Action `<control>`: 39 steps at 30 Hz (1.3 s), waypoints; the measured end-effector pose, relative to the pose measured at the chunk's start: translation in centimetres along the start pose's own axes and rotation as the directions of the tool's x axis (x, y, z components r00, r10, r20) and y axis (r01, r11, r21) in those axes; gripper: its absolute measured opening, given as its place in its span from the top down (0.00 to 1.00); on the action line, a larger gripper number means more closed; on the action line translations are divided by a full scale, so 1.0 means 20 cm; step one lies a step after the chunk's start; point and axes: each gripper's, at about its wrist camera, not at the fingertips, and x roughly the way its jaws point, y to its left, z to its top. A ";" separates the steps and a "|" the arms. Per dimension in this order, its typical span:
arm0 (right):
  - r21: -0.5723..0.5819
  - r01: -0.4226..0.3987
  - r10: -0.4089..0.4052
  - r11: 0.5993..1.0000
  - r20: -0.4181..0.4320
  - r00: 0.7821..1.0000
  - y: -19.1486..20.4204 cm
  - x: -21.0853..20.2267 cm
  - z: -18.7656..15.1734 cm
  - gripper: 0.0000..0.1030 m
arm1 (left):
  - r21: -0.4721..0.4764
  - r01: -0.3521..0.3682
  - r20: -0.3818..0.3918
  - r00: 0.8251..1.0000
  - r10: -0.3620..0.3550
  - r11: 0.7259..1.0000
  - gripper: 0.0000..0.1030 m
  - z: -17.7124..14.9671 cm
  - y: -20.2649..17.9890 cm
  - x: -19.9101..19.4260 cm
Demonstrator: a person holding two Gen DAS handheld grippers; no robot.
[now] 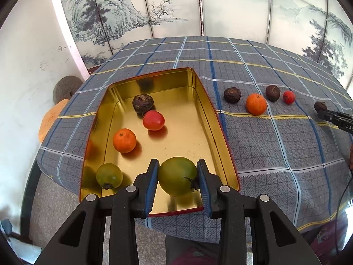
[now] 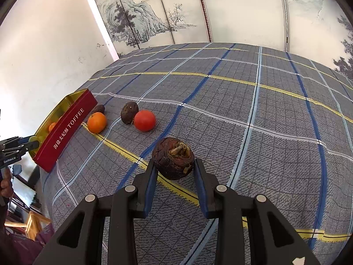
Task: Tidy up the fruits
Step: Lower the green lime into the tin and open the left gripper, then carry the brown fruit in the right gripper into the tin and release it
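My left gripper (image 1: 177, 172) is shut on a green tomato (image 1: 176, 175) over the near end of the gold-lined tin (image 1: 199, 92). In the tin lie a smaller green tomato (image 1: 109, 175), an orange (image 1: 124, 140), a red tomato (image 1: 153, 120) and a dark brown fruit (image 1: 143, 103). My right gripper (image 2: 174, 165) is shut on a dark brown fruit (image 2: 173, 158) on the checked cloth. Left of it on the cloth lie a red tomato (image 2: 144, 120), a brown fruit (image 2: 129, 112), an orange (image 2: 96, 122) and another brown fruit (image 2: 98, 109).
The red tin wall (image 2: 66, 130) reads TOFFEE. The checked tablecloth (image 2: 253, 121) covers the table. A painted folding screen (image 1: 154, 11) stands behind. Beyond the table's left edge are a brown object (image 1: 64, 88) and an orange one (image 1: 49, 119).
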 end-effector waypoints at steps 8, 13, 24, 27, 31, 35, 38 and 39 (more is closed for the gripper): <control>-0.001 0.000 0.000 1.000 0.001 1.000 0.00 0.00 0.00 0.71 | 0.007 0.001 -0.024 1.000 -0.001 1.000 0.64 -0.01 -0.01 0.06; -0.001 -0.001 0.001 1.000 -0.002 1.000 0.00 0.00 0.00 0.71 | 0.016 -0.010 -0.041 0.999 0.011 1.000 0.64 -0.01 -0.02 0.08; 0.003 0.009 -0.009 1.000 -0.004 1.000 0.02 0.00 -0.02 0.71 | 0.028 -0.063 0.008 0.998 0.063 0.998 0.44 -0.01 -0.02 0.03; 0.016 0.003 -0.003 1.000 0.000 1.000 0.01 -0.01 -0.02 0.71 | 0.020 -0.073 0.010 0.997 0.073 0.997 0.44 -0.02 0.00 0.02; 0.026 -0.009 0.009 1.000 -0.001 1.000 0.03 -0.02 -0.04 0.71 | -0.011 -0.088 0.023 0.996 0.088 0.996 0.44 -0.03 0.05 -0.01; 0.027 -0.026 0.026 0.999 0.000 1.000 0.06 -0.04 -0.05 0.71 | -0.041 -0.085 0.037 0.996 0.086 0.996 0.44 -0.04 0.10 -0.05; 0.019 -0.047 0.047 0.999 0.009 0.999 0.12 -0.06 -0.03 0.71 | -0.046 -0.085 0.049 0.995 0.088 0.995 0.44 -0.05 0.10 -0.08; 0.013 -0.056 0.055 0.998 0.013 0.998 0.14 -0.07 -0.02 0.71 | -0.043 -0.085 0.052 0.995 0.087 0.995 0.44 -0.05 0.10 -0.09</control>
